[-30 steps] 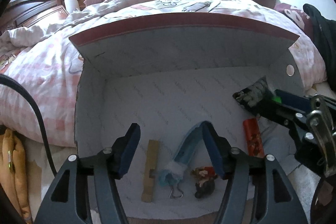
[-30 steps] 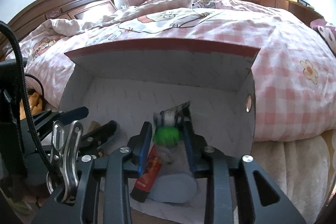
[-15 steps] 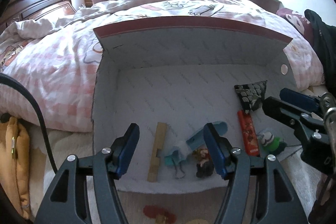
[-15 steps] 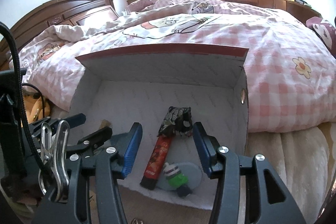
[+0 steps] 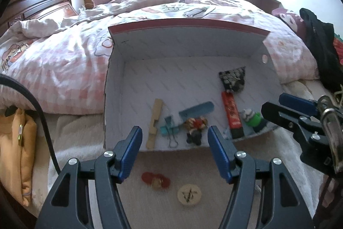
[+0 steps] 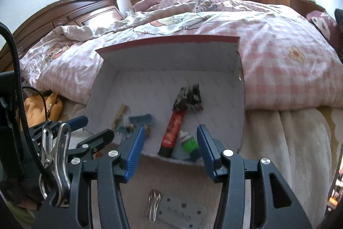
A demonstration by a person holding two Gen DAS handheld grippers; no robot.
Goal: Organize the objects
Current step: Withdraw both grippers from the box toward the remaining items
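An open white cardboard box (image 5: 193, 53) with a red rim lies against the bed. Inside it lie a wooden piece (image 5: 154, 121), a teal binder clip (image 5: 170, 130), a blue strip (image 5: 197, 109), a small red figure (image 5: 195, 126), a red tube (image 5: 232, 115), a green-and-white toy (image 5: 251, 118) and a dark patterned pouch (image 5: 232, 78). My left gripper (image 5: 174, 138) is open and empty in front of the box. My right gripper (image 6: 169, 138) is open and empty, just before the green toy (image 6: 188, 142) and red tube (image 6: 173, 132).
On the carpet in front of the box lie a red trinket (image 5: 155, 180) and a round wooden disc (image 5: 189, 194); metal clips (image 6: 153, 205) and a grey perforated plate (image 6: 182, 214) lie below the right gripper. An orange bag (image 5: 19, 143) sits at the left. The pink bed (image 6: 278, 70) stands behind.
The right gripper let go of the green toy and pouch inside the box and opened. Both grippers pulled back out of the box toward the carpet.
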